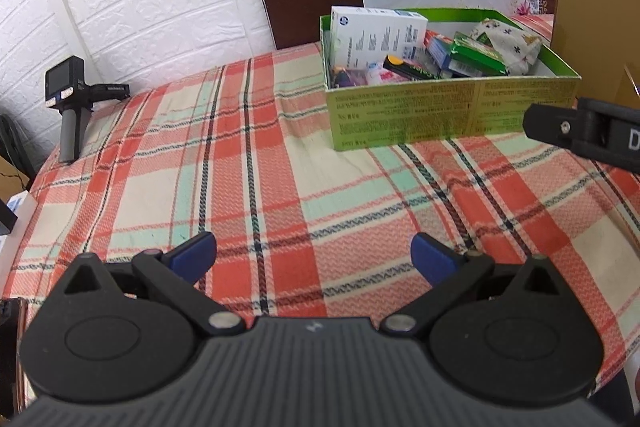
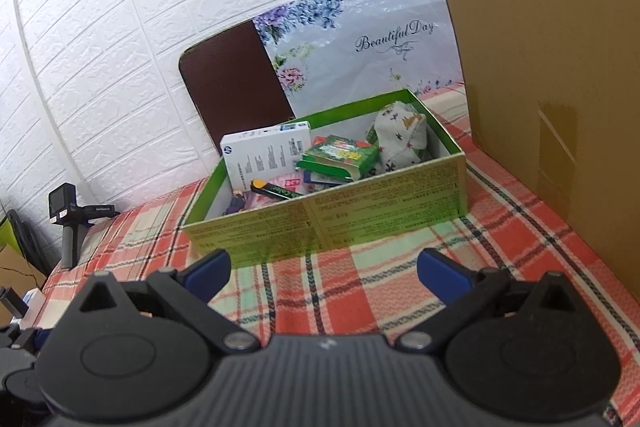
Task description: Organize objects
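Your left gripper (image 1: 313, 255) and right gripper (image 2: 323, 271) both gape wide, holding nothing. The filled green box (image 2: 384, 205) sits at twelve o'clock of the right one.

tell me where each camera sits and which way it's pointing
Left wrist view: sits on the left tool, low over the checked cloth, facing the green box ahead and to its right; its own two open blue fingers show, and the right tool pokes in at the right edge.
Right wrist view: sits on the right tool, closer to the green box, cardboard wall to its right; its own open fingers show.
Shared: the box, white carton, floral bag, small camera on a stand.
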Tool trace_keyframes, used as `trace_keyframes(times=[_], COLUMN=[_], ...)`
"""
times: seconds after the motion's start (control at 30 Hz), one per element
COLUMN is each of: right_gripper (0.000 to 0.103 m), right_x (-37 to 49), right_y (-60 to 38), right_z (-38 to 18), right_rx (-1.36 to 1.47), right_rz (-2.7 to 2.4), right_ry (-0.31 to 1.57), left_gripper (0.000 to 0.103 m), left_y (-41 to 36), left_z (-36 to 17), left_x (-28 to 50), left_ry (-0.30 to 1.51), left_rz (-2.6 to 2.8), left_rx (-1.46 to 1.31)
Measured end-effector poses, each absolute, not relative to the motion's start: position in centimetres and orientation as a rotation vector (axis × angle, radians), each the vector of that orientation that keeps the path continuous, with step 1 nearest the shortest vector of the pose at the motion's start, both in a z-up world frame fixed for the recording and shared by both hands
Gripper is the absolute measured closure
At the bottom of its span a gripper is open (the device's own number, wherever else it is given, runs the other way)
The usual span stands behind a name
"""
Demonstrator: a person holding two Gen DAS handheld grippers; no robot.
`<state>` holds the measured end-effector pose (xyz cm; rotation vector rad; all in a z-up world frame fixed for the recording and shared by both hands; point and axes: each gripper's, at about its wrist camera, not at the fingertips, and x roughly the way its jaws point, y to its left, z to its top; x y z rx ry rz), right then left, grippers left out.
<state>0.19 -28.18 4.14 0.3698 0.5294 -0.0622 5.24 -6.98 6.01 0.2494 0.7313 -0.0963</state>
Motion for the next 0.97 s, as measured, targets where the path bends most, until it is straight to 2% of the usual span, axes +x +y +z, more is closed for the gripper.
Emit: trace_keyframes(times=[0.97], right_gripper=[0.000], right_x=[0.4], right_y=[-27.9], right_z=[2.8], right_rx=[0.374], right_rz=[-0.064], right_ry=[0.566], left_gripper=[0.000], left_y=[-7.4], left_z=[5.2], left_x=[5.1], left_ry=[0.767], left_rz=[-0.111], left_rx=[0.241])
